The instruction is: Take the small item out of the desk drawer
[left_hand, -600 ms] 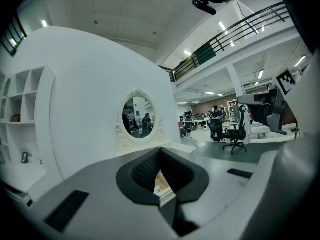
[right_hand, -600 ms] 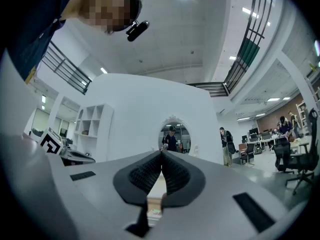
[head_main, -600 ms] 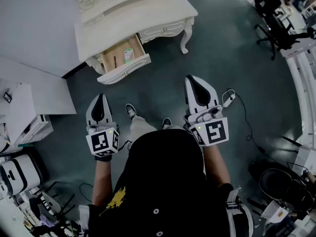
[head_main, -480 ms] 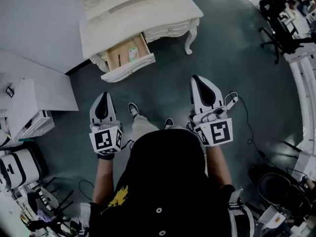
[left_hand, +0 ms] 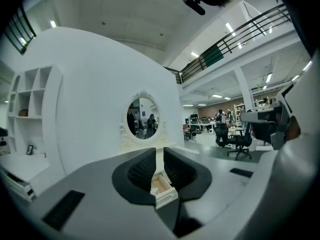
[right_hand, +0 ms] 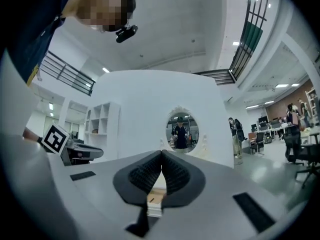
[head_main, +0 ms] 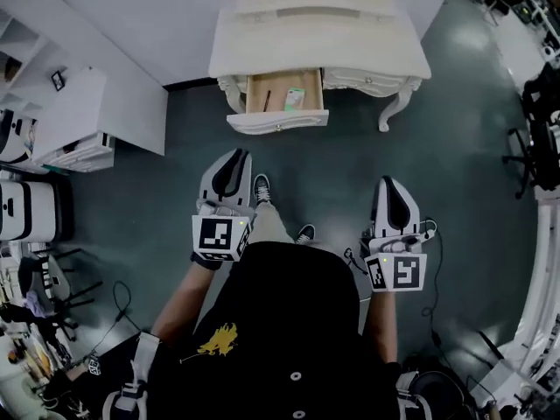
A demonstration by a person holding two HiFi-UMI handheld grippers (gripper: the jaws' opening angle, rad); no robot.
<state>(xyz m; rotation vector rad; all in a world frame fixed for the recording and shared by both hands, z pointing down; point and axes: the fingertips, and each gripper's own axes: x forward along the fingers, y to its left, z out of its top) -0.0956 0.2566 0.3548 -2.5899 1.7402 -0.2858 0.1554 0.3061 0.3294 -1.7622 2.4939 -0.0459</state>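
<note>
A white ornate desk (head_main: 319, 38) stands at the top centre of the head view, its drawer (head_main: 278, 119) pulled open. Inside lie a small green-and-white item (head_main: 294, 99) and a thin dark stick (head_main: 267, 101). My left gripper (head_main: 234, 160) hangs over the floor, short of the drawer. Its jaws are nearly together with only a thin slit between them and nothing in it. My right gripper (head_main: 390, 185) is lower right, shut and empty. In the left gripper view the drawer (left_hand: 162, 186) shows between the pads of the left gripper (left_hand: 159, 154). In the right gripper view the drawer (right_hand: 156, 196) shows beneath the right gripper (right_hand: 161, 155).
White shelving (head_main: 96, 112) stands left of the desk. An office chair (head_main: 544, 138) is at the right edge and a cable (head_main: 433, 261) runs over the floor by my right gripper. An oval mirror (left_hand: 142, 116) sits on the desk. The person's shoes (head_main: 261, 186) point at the drawer.
In the head view the desk and open drawer have shifted from upper left to top centre. The left gripper now sits higher and the right lower. Both stay empty.
</note>
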